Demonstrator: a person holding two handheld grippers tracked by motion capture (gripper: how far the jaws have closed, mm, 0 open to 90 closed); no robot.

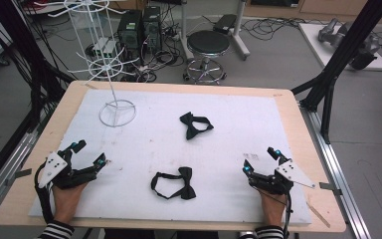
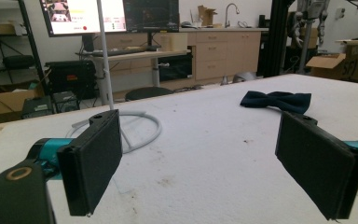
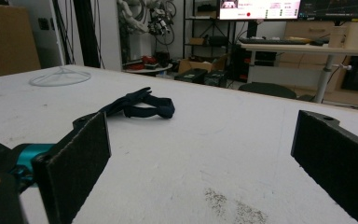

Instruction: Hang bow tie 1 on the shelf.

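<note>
Nothing's started yet imo: I've got the left gripper (image 1: 87, 154) & right gripper (image 1: 261, 159) both wide, empty, w/ near bow tie (image 1: 175, 182) between them, far bow tie (image 1: 195, 125) mid-table, rack (image 1: 110, 74) bare.

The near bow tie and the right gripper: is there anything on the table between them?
No. In the high view, the white mat is bare between the near bow tie and the right gripper, whose jaws stand open.
</note>
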